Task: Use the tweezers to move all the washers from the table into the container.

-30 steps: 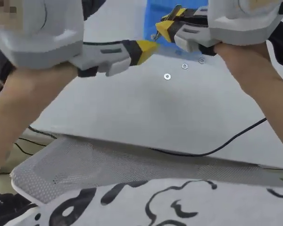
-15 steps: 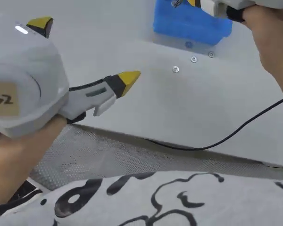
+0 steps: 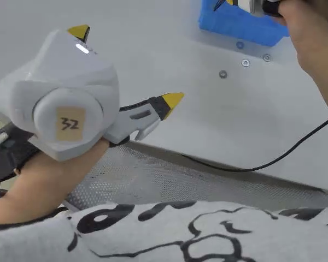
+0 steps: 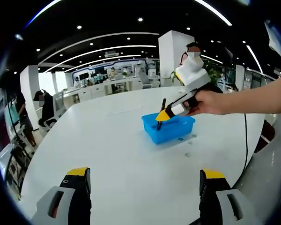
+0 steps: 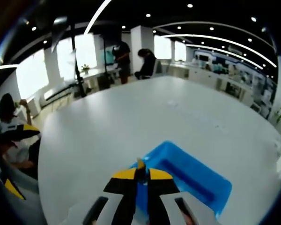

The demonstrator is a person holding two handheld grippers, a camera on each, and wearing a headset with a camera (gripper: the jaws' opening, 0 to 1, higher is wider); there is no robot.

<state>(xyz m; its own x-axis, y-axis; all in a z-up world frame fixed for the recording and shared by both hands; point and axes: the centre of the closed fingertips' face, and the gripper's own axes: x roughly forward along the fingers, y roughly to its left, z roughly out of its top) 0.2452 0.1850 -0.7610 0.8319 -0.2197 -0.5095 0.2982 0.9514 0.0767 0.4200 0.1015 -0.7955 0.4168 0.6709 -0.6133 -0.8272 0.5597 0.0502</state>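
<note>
The left claw (image 4: 144, 173) is held wide open and empty above the white tabletop (image 3: 169, 49). The right claw (image 5: 140, 174) is closed tightly on thin dark tweezers (image 5: 140, 163), which are held over the blue rectangular plastic container (image 3: 235, 24). Three small round metal washers (image 3: 223, 74) are seen lying on the tabletop, just beside the container.

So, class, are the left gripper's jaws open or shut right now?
Open. In the left gripper view the left gripper shows its two yellow-tipped jaws far apart, with bare table between them.
</note>
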